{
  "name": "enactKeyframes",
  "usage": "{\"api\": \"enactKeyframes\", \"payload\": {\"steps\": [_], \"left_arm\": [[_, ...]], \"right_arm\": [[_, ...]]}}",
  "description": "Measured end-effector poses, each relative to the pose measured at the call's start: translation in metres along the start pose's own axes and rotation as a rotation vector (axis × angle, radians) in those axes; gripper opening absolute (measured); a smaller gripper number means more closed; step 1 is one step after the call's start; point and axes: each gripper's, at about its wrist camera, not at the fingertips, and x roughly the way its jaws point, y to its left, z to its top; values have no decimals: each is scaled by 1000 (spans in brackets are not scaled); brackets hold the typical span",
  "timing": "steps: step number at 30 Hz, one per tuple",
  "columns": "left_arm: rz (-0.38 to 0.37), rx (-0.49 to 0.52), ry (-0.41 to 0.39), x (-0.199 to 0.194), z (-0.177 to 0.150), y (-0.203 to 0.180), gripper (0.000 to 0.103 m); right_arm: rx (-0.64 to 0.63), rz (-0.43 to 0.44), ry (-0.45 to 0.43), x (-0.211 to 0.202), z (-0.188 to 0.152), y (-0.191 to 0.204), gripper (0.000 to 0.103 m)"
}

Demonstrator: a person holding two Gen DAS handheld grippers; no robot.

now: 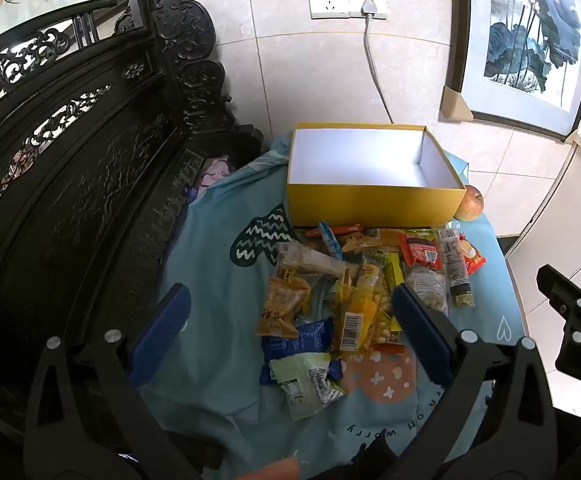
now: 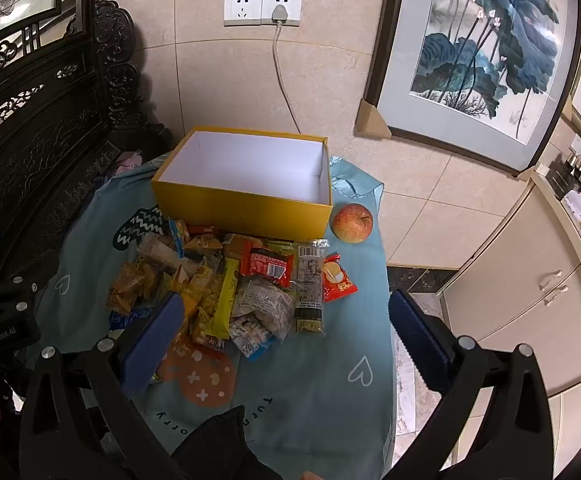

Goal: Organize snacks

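Note:
A pile of wrapped snacks [image 1: 362, 280] lies on a teal cloth, just in front of an open yellow box [image 1: 374, 200] with a bare white inside. The pile [image 2: 230, 280] and box [image 2: 242, 204] also show in the right wrist view. My left gripper [image 1: 290, 320] is open and empty, held above the near part of the pile. My right gripper [image 2: 286, 320] is open and empty, above the pile's near right side. Its body shows at the right edge of the left wrist view.
An apple [image 2: 352, 223] sits right of the box. The teal cloth [image 2: 310, 380] covers a small table. A dark carved wooden seat [image 1: 70, 180] stands close on the left. A tiled wall with a plugged socket [image 1: 368, 2] is behind; cream cabinets [image 2: 530, 300] are at right.

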Motion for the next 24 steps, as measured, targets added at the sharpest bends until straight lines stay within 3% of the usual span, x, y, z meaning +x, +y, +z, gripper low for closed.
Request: {"api": "enactKeyframes", "payload": {"steps": [24], "left_arm": [[3, 0, -5, -2, -1, -1, 101]], "right_arm": [[-1, 0, -1, -3, 0, 0, 102]]}}
